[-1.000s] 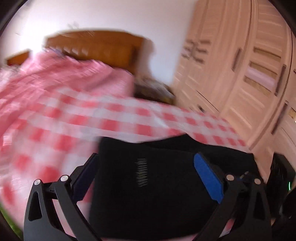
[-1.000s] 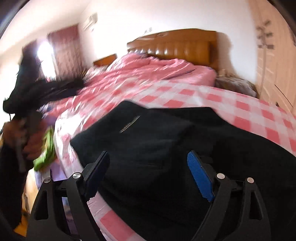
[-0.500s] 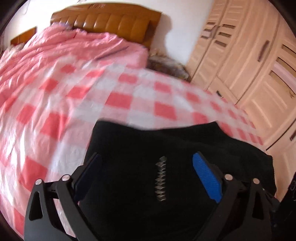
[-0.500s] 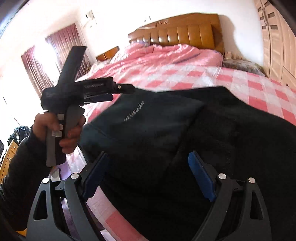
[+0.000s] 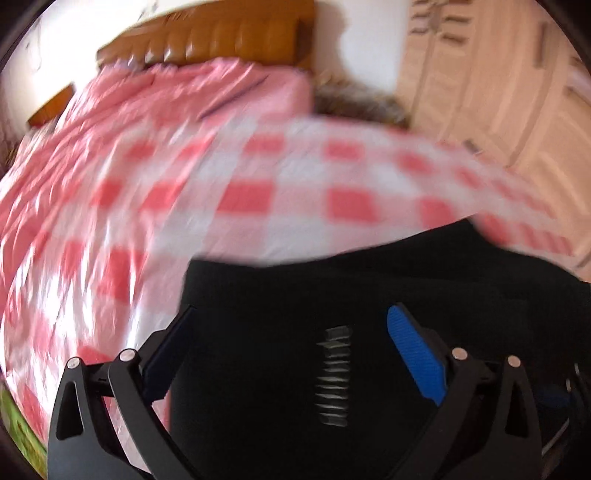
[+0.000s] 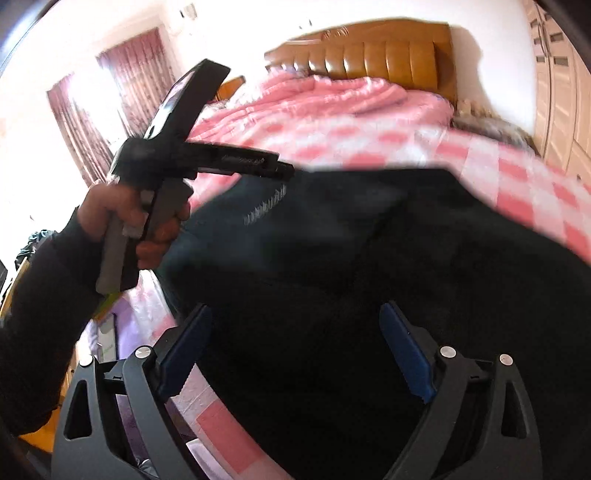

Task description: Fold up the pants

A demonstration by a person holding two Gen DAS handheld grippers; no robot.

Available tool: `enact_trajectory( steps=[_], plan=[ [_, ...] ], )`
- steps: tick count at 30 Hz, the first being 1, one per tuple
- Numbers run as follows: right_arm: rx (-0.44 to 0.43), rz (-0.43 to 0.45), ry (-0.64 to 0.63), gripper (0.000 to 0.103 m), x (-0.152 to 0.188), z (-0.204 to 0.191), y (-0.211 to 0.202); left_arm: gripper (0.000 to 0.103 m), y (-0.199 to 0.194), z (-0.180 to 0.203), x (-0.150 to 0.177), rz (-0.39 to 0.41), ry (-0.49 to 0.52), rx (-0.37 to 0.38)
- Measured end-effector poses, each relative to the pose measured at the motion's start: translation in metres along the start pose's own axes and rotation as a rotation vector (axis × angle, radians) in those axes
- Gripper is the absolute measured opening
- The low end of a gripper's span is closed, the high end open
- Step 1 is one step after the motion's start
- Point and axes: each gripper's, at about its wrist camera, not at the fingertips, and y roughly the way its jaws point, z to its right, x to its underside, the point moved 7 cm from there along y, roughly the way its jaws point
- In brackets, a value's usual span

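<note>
I have the black pants [image 5: 369, 295] lying on the near end of the bed [image 5: 240, 199], over its pink checked sheet. My left gripper [image 5: 291, 354] and right gripper [image 6: 295, 350] both hang above the cloth, jaws spread wide, apparently pinching nothing, though blur hides the pads' edges. I see no containers.

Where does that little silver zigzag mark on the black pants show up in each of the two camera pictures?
Left wrist view: the silver mark sits low and centre on the black pants, between the open jaws.
Right wrist view: the mark lies upper left of centre, beside the left gripper.
Shared landmark: the wooden headboard.
</note>
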Motion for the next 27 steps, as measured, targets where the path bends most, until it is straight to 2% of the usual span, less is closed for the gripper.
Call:
enact_trajectory(
  steps=[2, 5, 7, 9, 11, 12, 13, 15, 18, 20, 22, 25, 27],
  plan=[
    [0.117, 0.016, 0.042, 0.089, -0.011, 0.042, -0.011, 0.101, -0.019, 0.036, -0.012, 0.051, 0.069, 0.042],
    [0.279, -0.066, 0.197, 0.089, -0.003, 0.104, -0.018, 0.101, -0.02, 0.103, -0.026, 0.08, 0.223, 0.105],
    [0.287, -0.079, 0.255, 0.089, 0.008, 0.119, -0.027, 0.101, -0.001, 0.144, -0.03, 0.038, 0.299, 0.142],
    [0.339, -0.093, 0.239, 0.089, 0.022, 0.125, -0.036, 0.101, 0.028, 0.179, -0.026, -0.04, 0.357, 0.199],
    [0.418, -0.178, 0.188, 0.089, 0.043, 0.133, -0.033, 0.101, 0.057, 0.196, -0.021, -0.081, 0.406, 0.17],
    [0.467, -0.237, 0.162, 0.09, 0.058, 0.139, -0.032, 0.102, 0.076, 0.197, -0.017, -0.1, 0.448, 0.11],
    [0.462, -0.245, 0.144, 0.091, 0.068, 0.14, -0.032, 0.102, 0.084, 0.198, -0.012, -0.111, 0.463, 0.089],
    [0.411, -0.204, 0.129, 0.092, 0.079, 0.14, -0.047, 0.102, 0.086, 0.194, -0.013, -0.094, 0.447, 0.117],
    [0.466, -0.206, 0.127, 0.092, 0.082, 0.137, -0.068, 0.102, 0.09, 0.19, -0.011, -0.073, 0.451, 0.105],
    [0.423, -0.183, 0.114, 0.092, 0.084, 0.127, -0.076, 0.102, 0.088, 0.193, -0.011, -0.061, 0.469, 0.082],
    [0.392, -0.206, 0.122, 0.092, 0.096, 0.121, -0.072, 0.102, 0.086, 0.195, -0.012, -0.05, 0.482, 0.064],
    [0.354, -0.164, 0.159, 0.093, 0.109, 0.122, -0.082, 0.102, 0.083, 0.196, -0.012, -0.041, 0.487, 0.057],
    [0.369, -0.16, 0.173, 0.092, 0.11, 0.122, -0.095, 0.102, 0.083, 0.195, -0.013, -0.038, 0.486, 0.056]
  ],
)
